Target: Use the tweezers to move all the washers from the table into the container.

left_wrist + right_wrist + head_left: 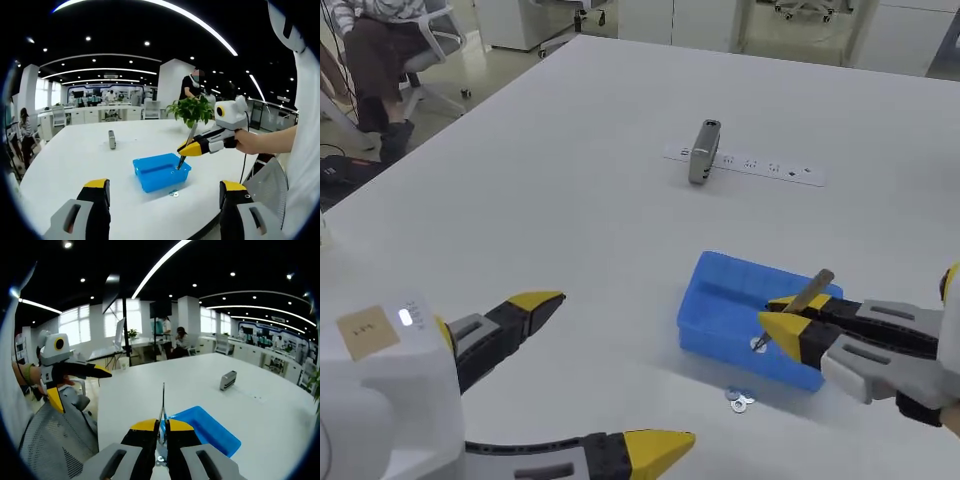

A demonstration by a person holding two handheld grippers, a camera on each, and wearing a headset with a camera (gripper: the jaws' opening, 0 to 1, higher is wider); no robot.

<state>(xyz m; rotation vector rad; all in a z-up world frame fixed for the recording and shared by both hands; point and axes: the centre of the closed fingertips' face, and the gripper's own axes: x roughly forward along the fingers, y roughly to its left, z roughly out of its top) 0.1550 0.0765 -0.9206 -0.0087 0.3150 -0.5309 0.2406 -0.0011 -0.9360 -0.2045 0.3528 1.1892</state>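
A blue container [725, 290] [155, 170] [210, 432] stands on the white table. My right gripper [788, 322] [191, 148] [163, 429] is shut on the tweezers [810, 292] [190, 136] [163, 402], which slant down over the container's near side. A small washer [758, 344] sits at the tweezers' tip, over the container. Two or three washers [738, 401] [173, 193] lie on the table just in front of the container. My left gripper [605, 375] [164, 192] hangs open to the left of the container, nothing between its jaws.
A white power strip [760, 166] lies farther back with a grey block [705, 150] [112, 139] [228, 380] on it. A person sits on a chair [430, 40] beyond the table's left edge. A potted plant [192, 110] stands behind the table.
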